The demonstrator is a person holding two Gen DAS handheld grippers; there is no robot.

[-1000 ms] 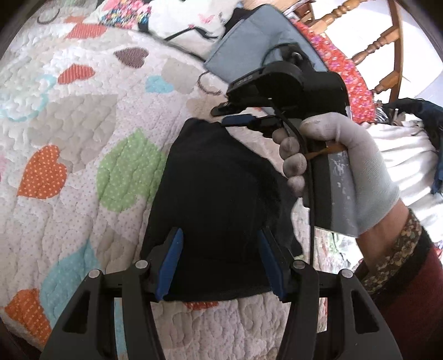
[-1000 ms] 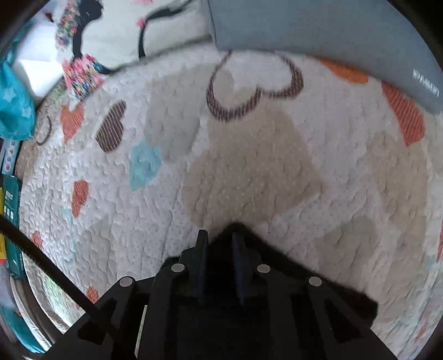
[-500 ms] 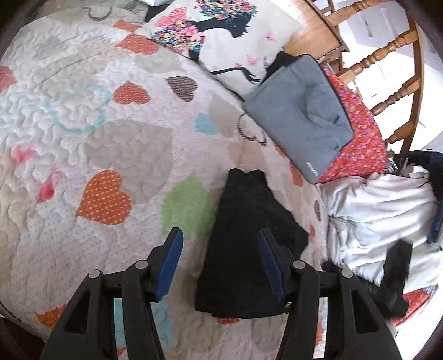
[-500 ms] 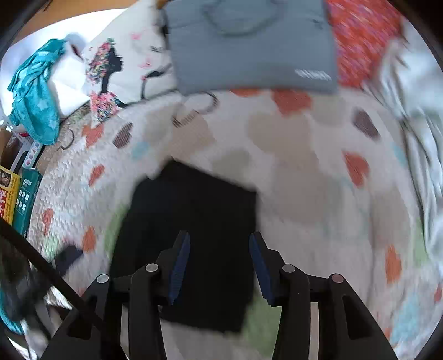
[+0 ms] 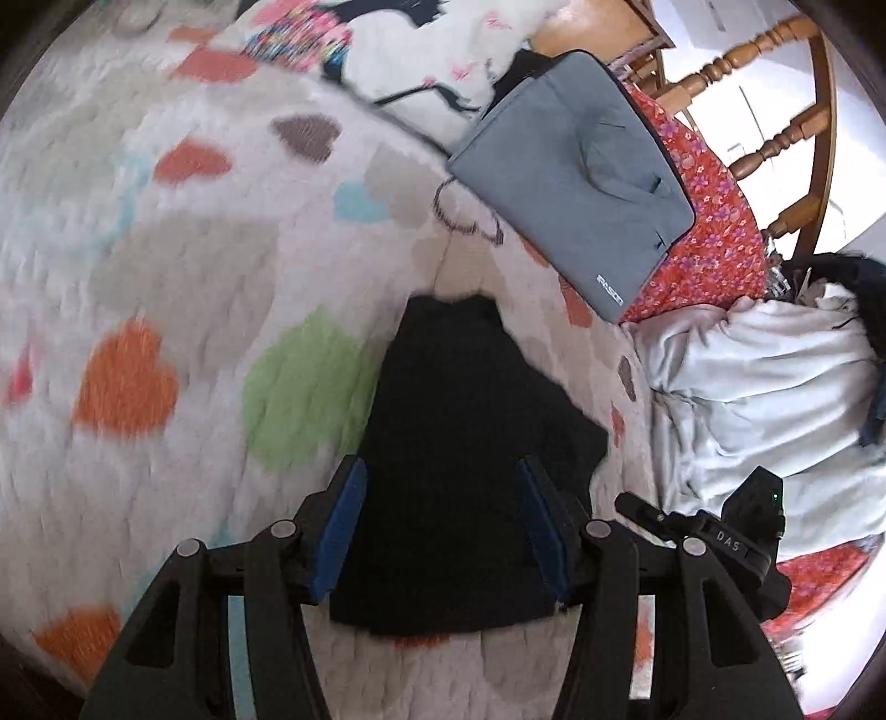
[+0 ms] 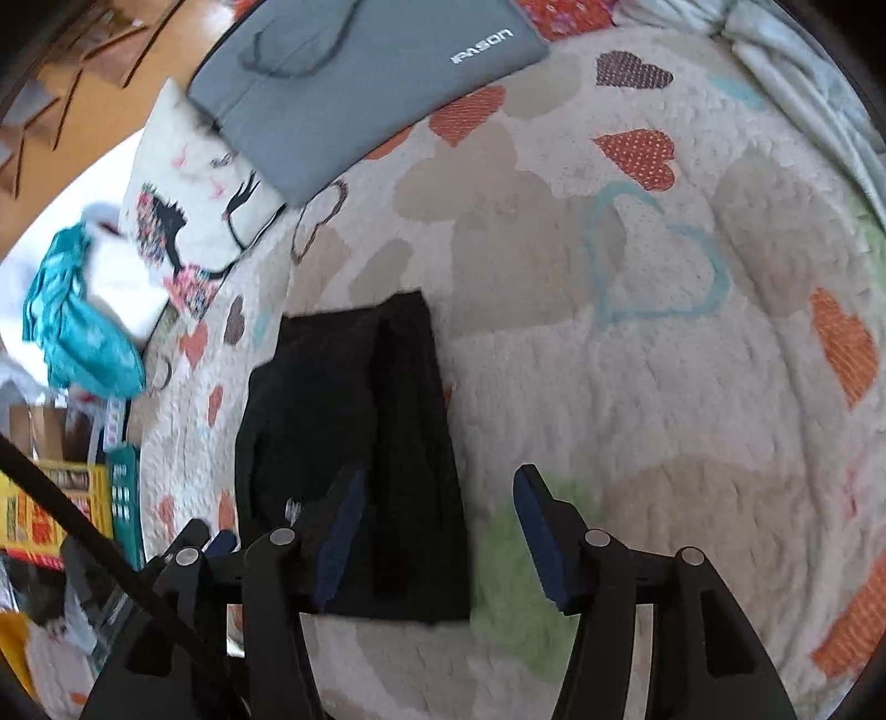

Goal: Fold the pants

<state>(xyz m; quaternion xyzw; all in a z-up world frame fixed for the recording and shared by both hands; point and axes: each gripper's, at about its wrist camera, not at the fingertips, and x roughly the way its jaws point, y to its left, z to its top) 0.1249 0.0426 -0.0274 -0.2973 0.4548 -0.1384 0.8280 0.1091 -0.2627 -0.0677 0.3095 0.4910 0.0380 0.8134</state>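
The black pants (image 5: 459, 443) lie folded into a compact rectangle on the heart-patterned quilt (image 5: 166, 277). My left gripper (image 5: 443, 526) hovers open over their near end, blue pads apart and pressing on nothing. In the right wrist view the pants (image 6: 354, 443) sit left of centre on the quilt (image 6: 637, 387). My right gripper (image 6: 440, 515) is above their near right edge. Its jaws are opening and hold nothing; the left finger (image 6: 343, 515) overlaps the fabric while the other is over bare quilt.
A grey laptop bag (image 5: 570, 183) and a printed pillow (image 5: 421, 50) lie beyond the pants. To the right are red floral cloth (image 5: 714, 238), a pale crumpled garment (image 5: 764, 399) and a wooden chair (image 5: 775, 111). A teal cloth (image 6: 72, 332) and boxes (image 6: 55, 509) sit off the bed's left edge.
The right gripper let go of the pants' far edge, opened, and swung back to their near side. The gloved hand left the left wrist view. The left gripper drew back a little, still open.
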